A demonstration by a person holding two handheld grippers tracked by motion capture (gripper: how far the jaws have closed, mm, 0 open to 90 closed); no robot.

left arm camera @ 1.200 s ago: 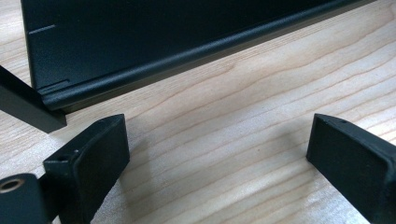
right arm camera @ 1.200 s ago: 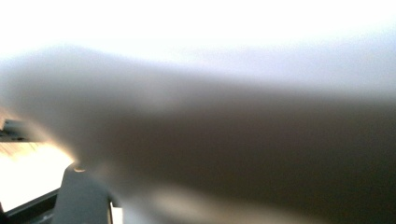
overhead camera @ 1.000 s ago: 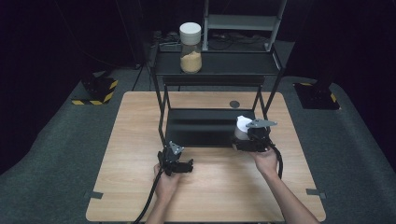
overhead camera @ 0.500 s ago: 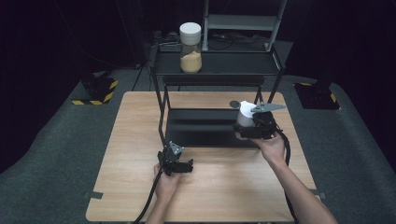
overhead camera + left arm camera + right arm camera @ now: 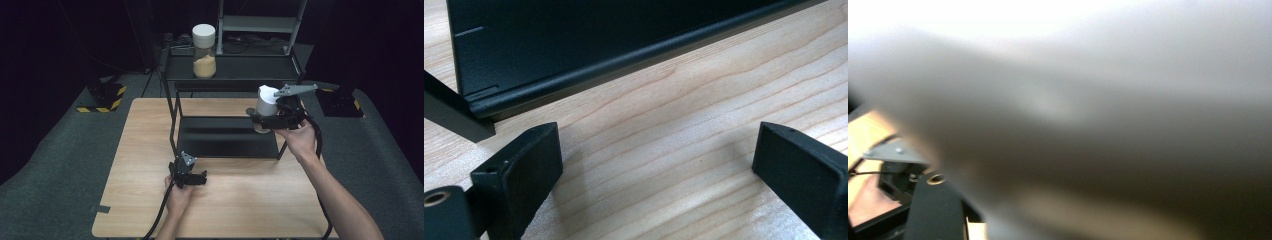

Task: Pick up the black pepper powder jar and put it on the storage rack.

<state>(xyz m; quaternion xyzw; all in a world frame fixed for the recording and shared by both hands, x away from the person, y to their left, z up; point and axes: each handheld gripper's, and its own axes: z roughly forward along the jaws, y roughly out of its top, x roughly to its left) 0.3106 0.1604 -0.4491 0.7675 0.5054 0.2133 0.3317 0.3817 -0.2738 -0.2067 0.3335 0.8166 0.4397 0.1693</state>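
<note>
A light wooden table (image 5: pixel 150 165) is seen from the high view, with a black metal two-tier shelf rack (image 5: pixel 227 135) standing on its far half. On the rack's upper shelf a clear glass jar with a white lid and tan powder inside (image 5: pixel 204 51) is set upright. The right gripper (image 5: pixel 260 117) is held above the right end of the rack's lower shelf, at about mid-height between the tiers, and is closed around a white cylindrical container with a white top (image 5: pixel 266 100), which is kept roughly upright and clear of the shelf. In the right gripper view the held container (image 5: pixel 1088 115) is pressed so close to the lens that it is rendered as a pale blur. The left gripper (image 5: pixel 192 178) is rested low on the tabletop just in front of the rack's lower shelf, near its left front leg. In the left gripper view its jaws are spread wide apart over bare wood (image 5: pixel 664 165), with nothing between them, and the dark front edge of the lower shelf (image 5: pixel 589 70) is seen just beyond
</note>
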